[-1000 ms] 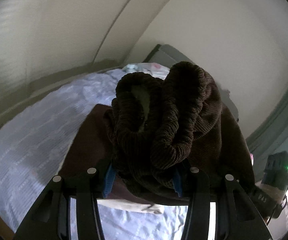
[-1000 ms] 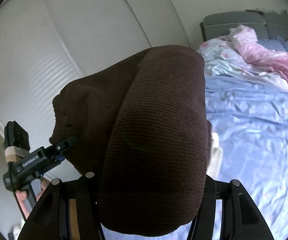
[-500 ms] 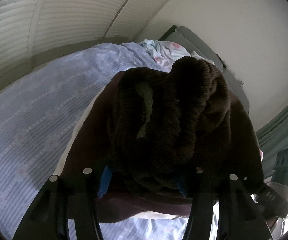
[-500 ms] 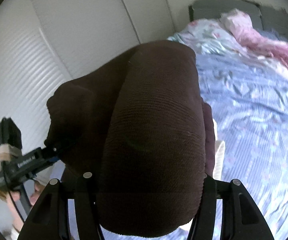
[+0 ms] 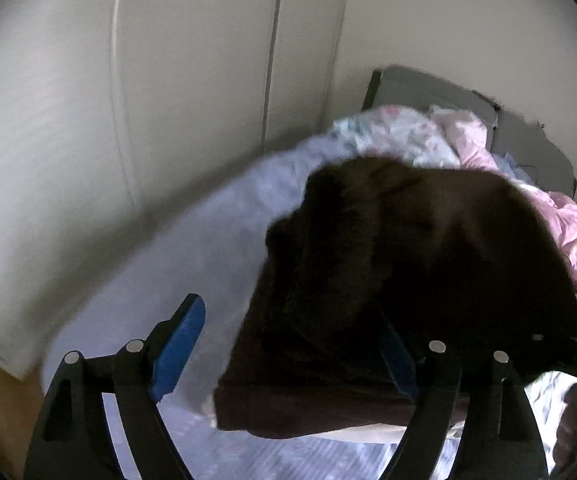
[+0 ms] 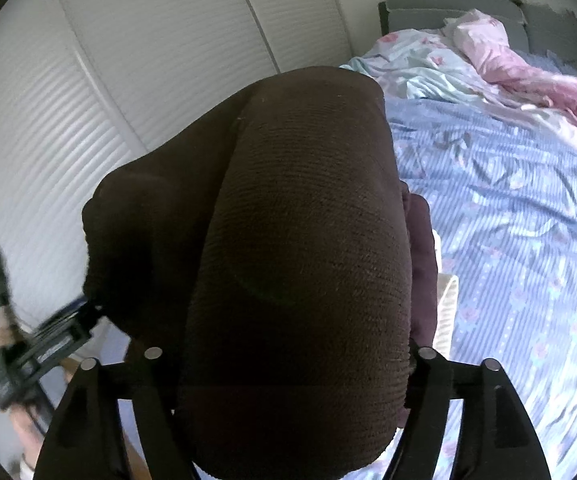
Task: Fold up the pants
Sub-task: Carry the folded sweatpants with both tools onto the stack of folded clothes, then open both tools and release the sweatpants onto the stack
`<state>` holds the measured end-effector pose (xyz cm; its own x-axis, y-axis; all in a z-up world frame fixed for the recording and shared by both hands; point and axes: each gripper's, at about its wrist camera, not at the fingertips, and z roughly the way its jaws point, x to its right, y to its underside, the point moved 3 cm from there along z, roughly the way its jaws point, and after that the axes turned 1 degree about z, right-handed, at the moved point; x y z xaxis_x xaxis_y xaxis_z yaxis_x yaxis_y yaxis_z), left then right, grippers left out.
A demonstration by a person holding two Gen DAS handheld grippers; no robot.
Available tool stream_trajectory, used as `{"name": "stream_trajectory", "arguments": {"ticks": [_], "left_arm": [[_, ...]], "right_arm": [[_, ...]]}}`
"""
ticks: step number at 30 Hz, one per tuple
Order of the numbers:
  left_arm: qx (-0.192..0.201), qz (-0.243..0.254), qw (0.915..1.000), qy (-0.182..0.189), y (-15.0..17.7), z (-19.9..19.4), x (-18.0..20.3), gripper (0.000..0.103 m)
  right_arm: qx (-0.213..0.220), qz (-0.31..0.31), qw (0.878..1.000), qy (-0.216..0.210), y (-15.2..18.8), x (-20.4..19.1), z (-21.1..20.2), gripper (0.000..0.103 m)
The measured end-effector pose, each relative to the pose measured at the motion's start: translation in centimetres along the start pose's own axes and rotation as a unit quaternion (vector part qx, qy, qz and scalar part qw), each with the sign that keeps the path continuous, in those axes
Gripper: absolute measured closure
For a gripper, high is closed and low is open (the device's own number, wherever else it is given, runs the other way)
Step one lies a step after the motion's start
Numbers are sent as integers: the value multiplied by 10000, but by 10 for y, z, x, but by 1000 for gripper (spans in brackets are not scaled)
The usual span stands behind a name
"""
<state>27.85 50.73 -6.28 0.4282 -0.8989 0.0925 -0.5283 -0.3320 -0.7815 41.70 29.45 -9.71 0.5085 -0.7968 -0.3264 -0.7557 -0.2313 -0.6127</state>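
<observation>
The dark brown corduroy pants (image 6: 296, 248) hang bunched over my right gripper (image 6: 288, 364), which is shut on them; the cloth hides its fingertips. In the left wrist view the pants (image 5: 420, 280) hang to the right, above the bed. My left gripper (image 5: 288, 344) is open; its left blue pad (image 5: 178, 346) is bare and its right pad is partly behind the cloth. The left gripper also shows in the right wrist view (image 6: 48, 344), blurred, at the pants' left edge.
A bed with a blue striped sheet (image 6: 528, 220) lies below. A pink and floral duvet (image 6: 508, 60) is heaped by the grey headboard (image 6: 448, 0). White slatted wardrobe doors (image 6: 108, 80) stand to the left.
My left gripper was shut on the bunched pants; now its jaws stand wide apart and the cloth has slipped to the right. The right gripper keeps its hold.
</observation>
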Motion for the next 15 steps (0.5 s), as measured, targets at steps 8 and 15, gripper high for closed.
{"name": "stream_trajectory", "arguments": {"ticks": [8, 15], "left_arm": [[652, 57, 9978, 35, -7, -89, 13, 14], [461, 379, 9982, 30, 14, -131, 35, 12]], "right_arm": [[389, -254, 9987, 199, 4, -14, -30, 16], [927, -232, 9952, 222, 24, -14, -107, 15]]}}
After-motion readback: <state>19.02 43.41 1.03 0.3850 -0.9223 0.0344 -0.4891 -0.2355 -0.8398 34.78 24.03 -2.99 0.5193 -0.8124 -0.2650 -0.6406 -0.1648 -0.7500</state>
